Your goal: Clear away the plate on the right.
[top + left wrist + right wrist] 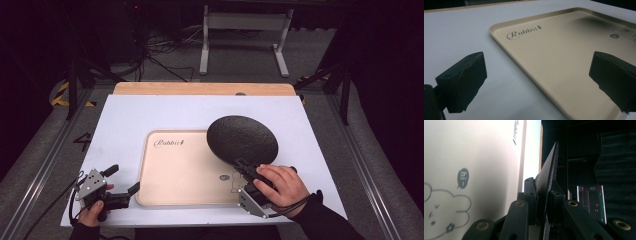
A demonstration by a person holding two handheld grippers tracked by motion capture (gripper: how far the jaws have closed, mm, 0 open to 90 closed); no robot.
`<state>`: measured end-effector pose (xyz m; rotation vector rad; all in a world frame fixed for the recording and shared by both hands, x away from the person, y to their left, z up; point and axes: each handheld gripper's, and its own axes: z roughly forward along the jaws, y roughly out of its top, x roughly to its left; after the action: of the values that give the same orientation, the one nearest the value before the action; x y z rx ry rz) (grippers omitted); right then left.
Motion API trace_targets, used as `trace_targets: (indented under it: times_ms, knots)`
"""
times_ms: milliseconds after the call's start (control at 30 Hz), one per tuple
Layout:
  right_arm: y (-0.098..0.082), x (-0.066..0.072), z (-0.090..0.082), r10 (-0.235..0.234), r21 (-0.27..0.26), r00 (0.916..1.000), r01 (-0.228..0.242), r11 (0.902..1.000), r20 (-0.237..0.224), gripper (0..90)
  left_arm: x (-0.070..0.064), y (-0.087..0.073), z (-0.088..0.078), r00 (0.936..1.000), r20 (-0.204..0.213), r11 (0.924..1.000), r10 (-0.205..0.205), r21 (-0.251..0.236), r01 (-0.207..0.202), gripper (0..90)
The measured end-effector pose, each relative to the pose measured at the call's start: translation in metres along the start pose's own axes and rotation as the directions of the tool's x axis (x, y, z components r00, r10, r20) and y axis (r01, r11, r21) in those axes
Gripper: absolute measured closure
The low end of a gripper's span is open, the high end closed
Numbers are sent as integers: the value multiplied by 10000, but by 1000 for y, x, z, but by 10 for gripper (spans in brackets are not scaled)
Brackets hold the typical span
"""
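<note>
While the plate is held over the tray, the scene reads so:

Landmark: the beige tray (175, 170), which lies flat on the white table (125, 115), with the word "Rabbit" near its far left corner.

Plate: a black, round, rough-surfaced plate (242, 139); it is above the far right corner of the tray and partly beyond the tray's right edge, lifted and tilted, not resting flat.

Right gripper: the right gripper (243, 166) is above the near right part of the tray. Its jaws are narrow and closed on the near rim of the plate. In the right gripper view the rim of the plate (549, 177) sits edge-on between the two jaws, so the grip is on the thin edge. I judge this is why the plate tilts: it is carried by one point of the rim only.

Left gripper: the left gripper (122, 185) is just beside the near left corner of the tray, low over the table. Its jaws stand wide apart and hold nothing. One jaw is over the table, the other over the tray (564, 62).

Likely purpose: probably the left gripper waits there to steady the tray edge, while the right one sets the plate down on it.
</note>
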<state>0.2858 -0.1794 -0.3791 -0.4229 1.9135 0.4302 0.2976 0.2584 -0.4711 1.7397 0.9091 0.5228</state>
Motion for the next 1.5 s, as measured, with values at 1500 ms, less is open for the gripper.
trace_targets:
  times_ms: [1500]
  knots:
    - [47,26,62,-699,-893,9935,618,9941,-902,790,0,-2,-4,9998,-153,9990,-85,-442,79,20]
